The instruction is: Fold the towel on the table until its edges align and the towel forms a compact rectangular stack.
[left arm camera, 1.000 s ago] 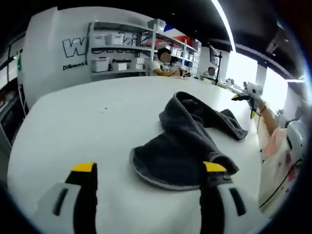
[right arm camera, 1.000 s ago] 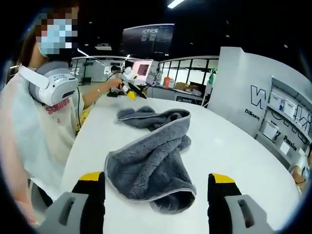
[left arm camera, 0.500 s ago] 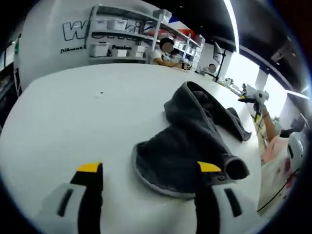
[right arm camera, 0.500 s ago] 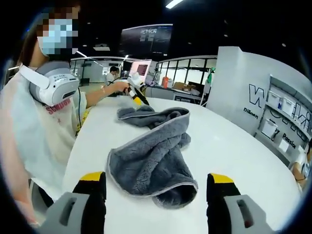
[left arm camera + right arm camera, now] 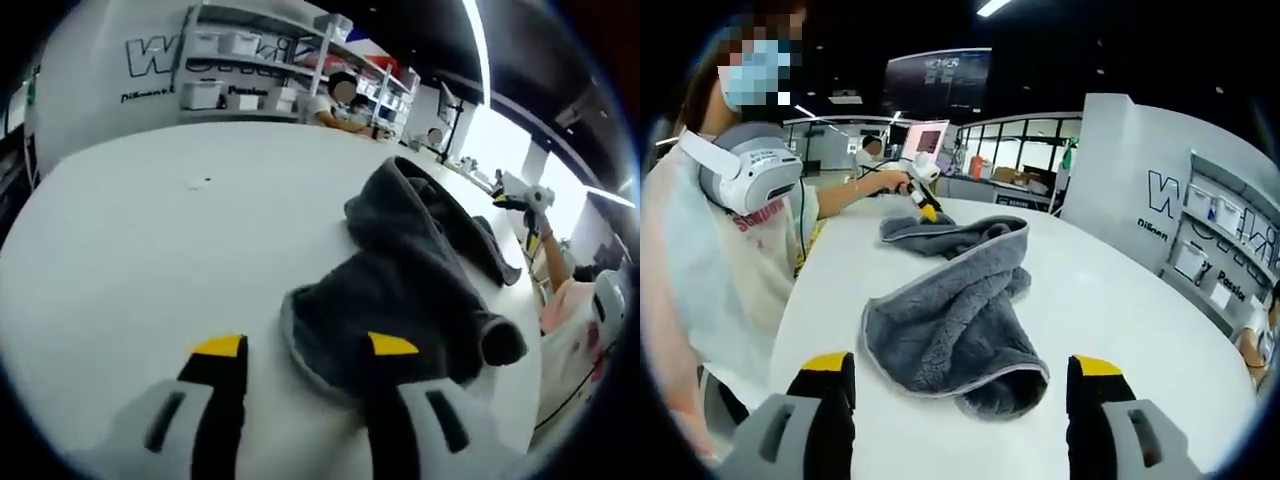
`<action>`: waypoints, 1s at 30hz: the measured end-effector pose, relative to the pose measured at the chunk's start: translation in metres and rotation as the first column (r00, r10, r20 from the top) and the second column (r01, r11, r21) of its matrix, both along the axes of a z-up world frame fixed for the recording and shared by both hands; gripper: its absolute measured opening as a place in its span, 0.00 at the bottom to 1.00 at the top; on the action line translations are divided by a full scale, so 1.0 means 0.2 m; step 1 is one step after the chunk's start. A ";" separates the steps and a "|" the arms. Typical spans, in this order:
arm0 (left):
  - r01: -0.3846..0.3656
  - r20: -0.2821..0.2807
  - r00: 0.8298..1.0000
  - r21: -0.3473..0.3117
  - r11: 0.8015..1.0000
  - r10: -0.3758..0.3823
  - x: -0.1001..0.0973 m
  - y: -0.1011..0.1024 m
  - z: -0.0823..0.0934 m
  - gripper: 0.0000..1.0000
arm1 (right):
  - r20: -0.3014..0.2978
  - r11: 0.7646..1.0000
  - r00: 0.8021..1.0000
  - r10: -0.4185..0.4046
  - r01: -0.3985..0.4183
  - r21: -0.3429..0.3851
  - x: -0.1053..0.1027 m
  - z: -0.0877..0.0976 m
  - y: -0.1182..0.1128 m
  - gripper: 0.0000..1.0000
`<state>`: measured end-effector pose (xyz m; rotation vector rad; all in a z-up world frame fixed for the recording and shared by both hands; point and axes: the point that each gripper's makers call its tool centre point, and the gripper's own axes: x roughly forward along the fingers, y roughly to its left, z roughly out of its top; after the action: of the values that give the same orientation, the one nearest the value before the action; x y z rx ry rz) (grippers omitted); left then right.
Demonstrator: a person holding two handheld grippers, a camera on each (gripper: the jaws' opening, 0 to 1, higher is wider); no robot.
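Note:
A dark grey towel (image 5: 410, 270) with a pale hem lies crumpled in a long heap on the white table (image 5: 150, 220). My left gripper (image 5: 305, 345) is low at one end of it. Its jaws stand partly apart, with the towel's hemmed edge just between the yellow tips. In the right gripper view the towel (image 5: 950, 320) lies ahead, its near rolled fold reaching between the wide-open jaws of my right gripper (image 5: 962, 364). The left gripper (image 5: 922, 198) appears there at the towel's far end, held by a hand. The right gripper (image 5: 518, 190) shows far off in the left gripper view.
The person (image 5: 730, 240) holding the grippers stands at the table's edge, a white headset around the neck. Shelves with white boxes (image 5: 215, 70) and a seated person (image 5: 340, 105) lie beyond the table. Bare tabletop (image 5: 1120, 290) stretches around the towel.
My left gripper has come down closer to the towel's edge and its jaws have narrowed. In the right gripper view the left gripper has dropped to the towel's far end.

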<state>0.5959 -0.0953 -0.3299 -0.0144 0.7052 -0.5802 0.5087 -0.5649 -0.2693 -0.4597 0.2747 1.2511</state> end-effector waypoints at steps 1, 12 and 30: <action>0.004 -0.003 1.000 0.004 1.000 -0.004 0.00 0.00 -0.01 0.40 | -0.002 1.000 1.000 0.000 0.000 -0.001 0.00 0.00 0.00 0.91; 0.063 0.099 0.993 -0.007 0.998 -0.062 0.05 -0.05 0.06 0.05 | -0.014 1.000 1.000 0.009 -0.009 -0.011 0.00 -0.02 0.00 0.90; 0.046 0.272 0.958 0.186 0.981 -0.096 0.13 -0.01 0.33 0.04 | -0.021 1.000 1.000 0.022 -0.022 -0.012 -0.02 -0.05 0.01 0.89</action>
<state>0.6222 -0.0965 -0.2637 0.2567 0.4806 -0.5730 0.5054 -0.5633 -0.2797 -0.4611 0.2956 1.2771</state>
